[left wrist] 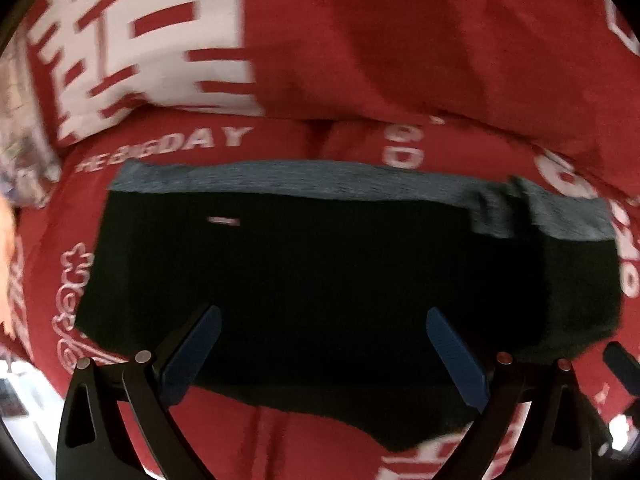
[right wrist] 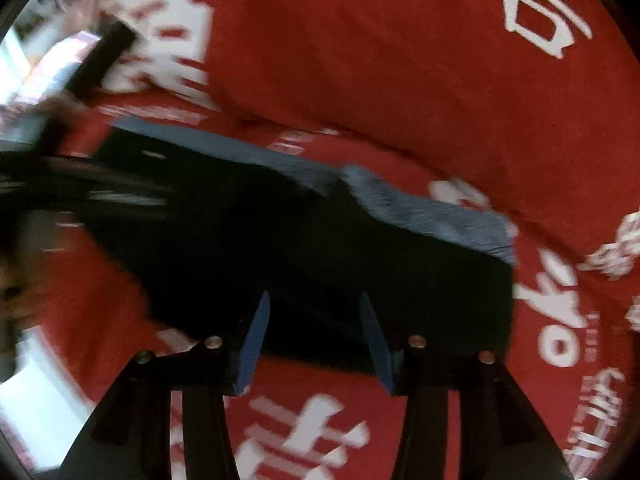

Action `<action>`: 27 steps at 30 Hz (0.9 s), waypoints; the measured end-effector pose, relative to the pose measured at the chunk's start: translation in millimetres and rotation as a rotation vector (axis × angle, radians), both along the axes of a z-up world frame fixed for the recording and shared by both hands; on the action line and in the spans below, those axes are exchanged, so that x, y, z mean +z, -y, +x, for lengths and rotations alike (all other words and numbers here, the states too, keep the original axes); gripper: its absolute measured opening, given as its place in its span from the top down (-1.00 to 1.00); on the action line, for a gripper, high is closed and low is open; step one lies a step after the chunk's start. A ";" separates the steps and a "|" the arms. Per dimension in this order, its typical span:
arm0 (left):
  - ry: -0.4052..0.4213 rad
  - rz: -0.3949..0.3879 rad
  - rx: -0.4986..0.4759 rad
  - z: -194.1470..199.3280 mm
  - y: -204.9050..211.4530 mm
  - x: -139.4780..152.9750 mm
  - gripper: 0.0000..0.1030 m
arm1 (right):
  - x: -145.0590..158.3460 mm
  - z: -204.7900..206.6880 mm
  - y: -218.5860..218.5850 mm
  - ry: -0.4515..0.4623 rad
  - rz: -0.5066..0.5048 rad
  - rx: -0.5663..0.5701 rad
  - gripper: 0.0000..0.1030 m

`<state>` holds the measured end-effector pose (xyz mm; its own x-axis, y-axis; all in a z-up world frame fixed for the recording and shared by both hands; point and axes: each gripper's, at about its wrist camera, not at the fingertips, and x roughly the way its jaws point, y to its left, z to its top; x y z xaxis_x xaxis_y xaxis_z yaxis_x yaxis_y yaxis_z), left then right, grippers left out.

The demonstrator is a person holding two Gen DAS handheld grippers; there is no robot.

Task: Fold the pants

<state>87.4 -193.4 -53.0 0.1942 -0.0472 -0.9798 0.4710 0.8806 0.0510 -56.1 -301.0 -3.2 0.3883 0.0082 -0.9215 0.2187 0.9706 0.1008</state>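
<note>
Dark pants (left wrist: 320,264) lie folded into a wide block on the red bedding, with a grey waistband (left wrist: 320,180) along the far edge. My left gripper (left wrist: 323,314) hangs over the pants' near half, its blue fingers (left wrist: 456,360) spread wide and nothing between them. In the right wrist view the same pants (right wrist: 320,248) run slantwise, and the grey band (right wrist: 432,220) shows at the far right. My right gripper (right wrist: 315,297) stands open over the pants' near edge. Its blue pads (right wrist: 254,344) are apart and hold no cloth. Both views are blurred.
The red bed cover (left wrist: 304,440) with white lettering spreads all around. A bulky red quilt or pillow (left wrist: 440,48) rises just behind the pants. A black part of the other tool (right wrist: 104,56) crosses the upper left. The bed's pale edge (right wrist: 44,392) is at lower left.
</note>
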 end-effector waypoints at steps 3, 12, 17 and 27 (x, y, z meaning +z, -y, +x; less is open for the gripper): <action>-0.062 -0.083 -0.079 -13.5 23.2 6.9 -1.00 | -4.4 -23.4 58.2 0.029 0.285 -0.244 0.00; -0.195 -0.132 -0.220 -40.1 92.3 -19.0 -0.43 | -71.7 -76.2 148.0 0.087 0.846 -0.701 0.00; -0.261 -0.171 -0.221 -45.3 105.9 -27.9 -0.37 | -96.3 -77.9 151.0 0.084 0.945 -0.762 0.00; -0.265 -0.163 -0.185 -46.9 107.8 -32.3 -0.16 | -109.5 -71.6 158.1 0.120 0.979 -0.831 0.91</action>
